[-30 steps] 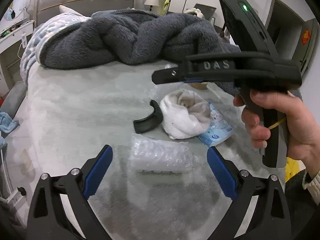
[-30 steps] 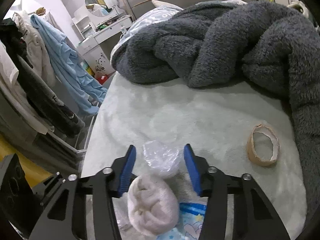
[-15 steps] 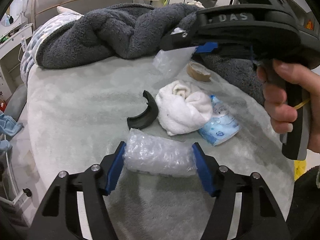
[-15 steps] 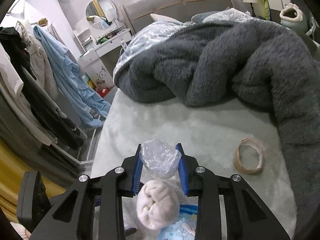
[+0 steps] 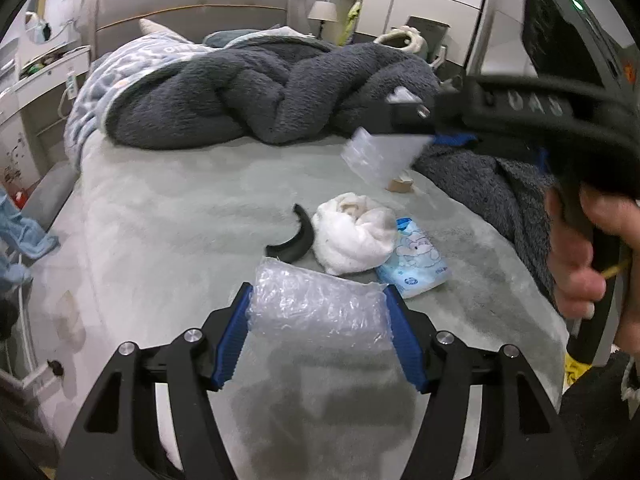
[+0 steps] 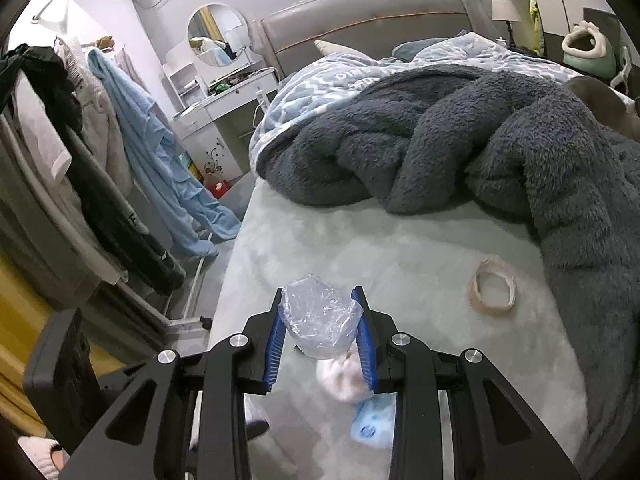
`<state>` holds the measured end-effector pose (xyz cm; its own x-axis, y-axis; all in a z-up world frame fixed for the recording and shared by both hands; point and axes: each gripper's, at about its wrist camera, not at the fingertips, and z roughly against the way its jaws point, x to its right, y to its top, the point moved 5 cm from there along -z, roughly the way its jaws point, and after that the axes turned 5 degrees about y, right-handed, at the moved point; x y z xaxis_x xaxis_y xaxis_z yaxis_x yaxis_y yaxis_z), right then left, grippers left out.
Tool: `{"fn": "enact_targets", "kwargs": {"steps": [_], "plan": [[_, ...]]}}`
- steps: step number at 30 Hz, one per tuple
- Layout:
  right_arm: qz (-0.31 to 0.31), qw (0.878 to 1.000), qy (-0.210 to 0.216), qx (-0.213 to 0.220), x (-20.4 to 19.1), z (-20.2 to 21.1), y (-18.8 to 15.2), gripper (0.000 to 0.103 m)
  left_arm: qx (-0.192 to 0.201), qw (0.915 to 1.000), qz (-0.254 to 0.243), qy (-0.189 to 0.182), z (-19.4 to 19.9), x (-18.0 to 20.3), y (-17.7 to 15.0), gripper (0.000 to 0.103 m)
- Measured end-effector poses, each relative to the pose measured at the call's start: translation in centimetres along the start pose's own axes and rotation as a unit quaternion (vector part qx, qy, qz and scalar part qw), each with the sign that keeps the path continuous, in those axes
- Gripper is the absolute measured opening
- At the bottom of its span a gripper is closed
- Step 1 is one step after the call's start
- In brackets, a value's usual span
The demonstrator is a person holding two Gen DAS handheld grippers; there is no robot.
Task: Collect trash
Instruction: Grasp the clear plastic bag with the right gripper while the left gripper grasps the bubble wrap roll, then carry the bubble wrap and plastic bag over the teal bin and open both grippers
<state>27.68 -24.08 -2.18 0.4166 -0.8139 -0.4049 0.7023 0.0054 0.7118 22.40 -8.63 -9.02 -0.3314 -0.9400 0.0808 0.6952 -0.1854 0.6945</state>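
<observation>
On the pale bed (image 5: pixel 168 216), my left gripper (image 5: pixel 318 296) is shut on a roll of bubble wrap (image 5: pixel 316 312), blue pads pressing both of its ends. My right gripper (image 6: pixel 320 304) is shut on a crumpled piece of clear plastic (image 6: pixel 320 320) and holds it above the bed. In the left wrist view that gripper (image 5: pixel 408 120) sits at the upper right in a person's hand (image 5: pixel 580 264), with the plastic (image 5: pixel 376 156) hanging under it. A white rolled cloth (image 5: pixel 352 236), a blue tissue pack (image 5: pixel 416 264), a black curved piece (image 5: pixel 292 240) and a cardboard tape ring (image 6: pixel 492 290) lie on the bed.
A heaped dark grey blanket (image 5: pixel 260 96) covers the far and right side of the bed, before a padded headboard (image 6: pixel 360 20). Left of the bed hang clothes on a rack (image 6: pixel 100 160), beside a white dressing table (image 6: pixel 224 100). Bare sheet lies left of the items.
The left jaws came in from wide open onto the bubble wrap roll. The right jaws pressed onto the clear plastic and carried it up and away from the white cloth.
</observation>
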Motion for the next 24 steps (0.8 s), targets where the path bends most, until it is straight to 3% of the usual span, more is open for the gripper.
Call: {"fn": "enact_targets", "kwargs": {"steps": [17, 24], "plan": [[0.047, 0.998, 0.008, -0.027, -6.6, 0.6, -4.4, 0.032, 0.018, 0.9911, 0.104, 0.081, 7.4, -6.6, -3.5, 0.067], [0.062, 0.997, 0.011, -0.047, -9.0, 0.5, -6.7, 0.032, 0.009, 0.9865, 0.131, 0.098, 7.7, -9.1, -4.7, 0.067]]}}
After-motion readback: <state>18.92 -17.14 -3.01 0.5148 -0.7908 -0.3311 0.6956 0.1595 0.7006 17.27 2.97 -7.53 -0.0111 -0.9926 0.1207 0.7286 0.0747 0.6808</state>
